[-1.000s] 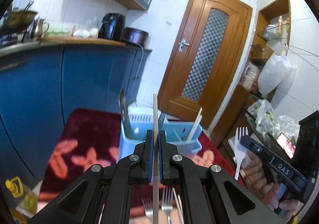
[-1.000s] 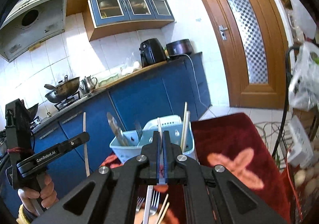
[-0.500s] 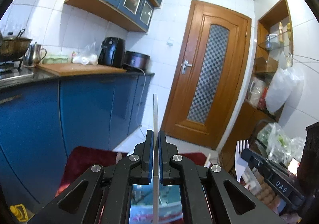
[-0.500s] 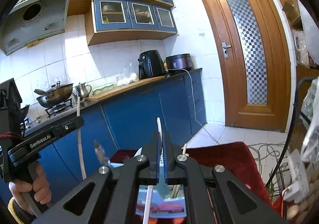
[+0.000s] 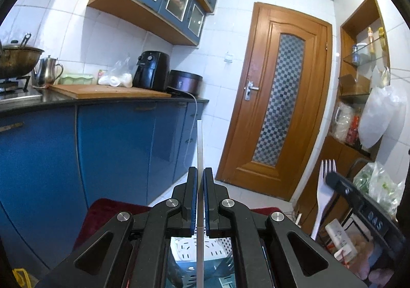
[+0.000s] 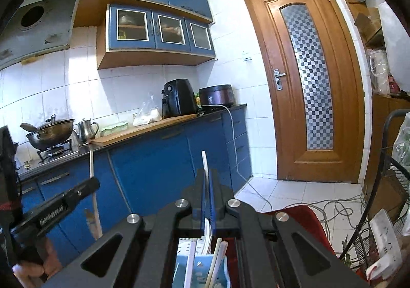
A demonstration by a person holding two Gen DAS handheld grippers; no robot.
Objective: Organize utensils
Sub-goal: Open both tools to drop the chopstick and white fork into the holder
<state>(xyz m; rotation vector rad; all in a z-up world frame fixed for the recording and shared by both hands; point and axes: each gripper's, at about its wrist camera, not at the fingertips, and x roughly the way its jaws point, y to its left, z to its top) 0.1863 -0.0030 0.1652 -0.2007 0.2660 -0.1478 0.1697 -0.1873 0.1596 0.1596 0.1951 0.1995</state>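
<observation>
Left gripper: the black two-finger left gripper (image 5: 200, 175) has its jaws pressed together on a thin pale flat stick (image 5: 199, 149) that stands upright between the blue pads and pokes out toward 12 o'clock.
Stick from the other side: in the right wrist view that stick (image 6: 91, 165) rises at 12 o'clock from the left gripper (image 6: 88, 184), gripped by a hand (image 6: 30, 268) at the lower left.
Holder: a light-blue slotted plastic utensil basket (image 5: 202, 254) sits directly below the left gripper, at 6 o'clock from its tips, on a dark red cloth (image 5: 102, 213).
Right gripper: the black two-finger right gripper (image 6: 207, 180) is clamped on a white plastic fork (image 6: 204, 162), seen edge-on, its top standing at 12 o'clock.
Fork from the left view: the white plastic fork (image 5: 325, 185) is upright, tines up, at 3 o'clock from the left gripper.
Basket under right gripper: the blue basket (image 6: 202, 270) lies at 6 o'clock, pale sticks (image 6: 217, 252) leaning inside.
Background: a brown wooden door (image 5: 279, 98) stands at 1 o'clock.
</observation>
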